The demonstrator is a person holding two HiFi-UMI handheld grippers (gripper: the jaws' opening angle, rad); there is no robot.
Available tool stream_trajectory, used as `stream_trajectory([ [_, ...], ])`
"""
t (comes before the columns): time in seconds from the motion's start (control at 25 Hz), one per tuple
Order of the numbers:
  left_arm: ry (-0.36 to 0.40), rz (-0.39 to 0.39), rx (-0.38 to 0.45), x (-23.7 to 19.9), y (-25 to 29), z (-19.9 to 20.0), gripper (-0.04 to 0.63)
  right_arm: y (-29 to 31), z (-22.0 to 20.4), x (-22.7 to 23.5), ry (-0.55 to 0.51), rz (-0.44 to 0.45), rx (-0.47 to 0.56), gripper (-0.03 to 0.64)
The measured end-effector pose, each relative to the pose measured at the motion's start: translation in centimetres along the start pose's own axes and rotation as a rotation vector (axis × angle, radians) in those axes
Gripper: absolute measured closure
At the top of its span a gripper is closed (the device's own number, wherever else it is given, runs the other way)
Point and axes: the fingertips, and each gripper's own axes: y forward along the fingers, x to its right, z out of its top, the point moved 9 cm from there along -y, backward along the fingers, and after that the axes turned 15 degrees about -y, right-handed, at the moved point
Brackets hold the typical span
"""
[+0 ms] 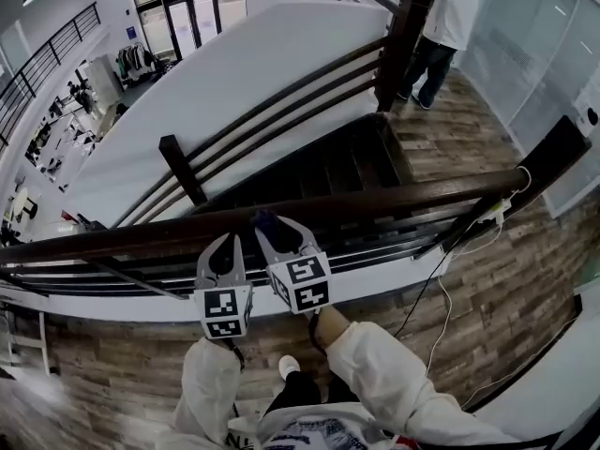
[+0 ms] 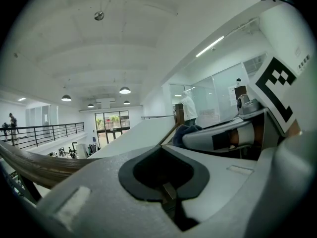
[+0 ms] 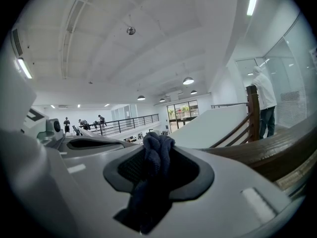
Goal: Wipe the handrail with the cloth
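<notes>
The right gripper (image 1: 272,223) clamps the cloth (image 3: 156,150), seemingly soft and light, best held bunched; the handrail (image 1: 403,195) lies just ahead; the left gripper (image 1: 223,240) alongside is clenched, empty.

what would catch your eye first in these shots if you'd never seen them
The long dark handrail crosses the head view, and at its middle the right gripper is shut on a dark blue cloth. The left gripper is beside it, shut and empty. Beyond the rail a staircase drops away, with a person in white at top right.
</notes>
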Motion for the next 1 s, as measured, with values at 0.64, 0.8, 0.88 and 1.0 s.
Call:
stream_trajectory([
  [0.64,0.006,0.052,-0.019,8.4,3.3,-0.8,0.595,-4.3,-2.1,7.8,-0.014,0.048,0.02,0.471],
  [0.8,0.005,0.067,-0.019,10.7,4.0,-0.9,0.595,-5.5,-2.5,9.9,-0.02,0.053,0.021,0.471],
  [0.88,0.01,0.066,-0.015,12.0,4.7,-0.7,0.595,-6.0,-2.6,11.2,-0.016,0.051,0.025,0.471],
  [1.0,0.014,0.06,-0.009,13.8,5.5,-0.5,0.595,-6.9,-3.1,12.7,-0.008,0.05,0.016,0.471],
])
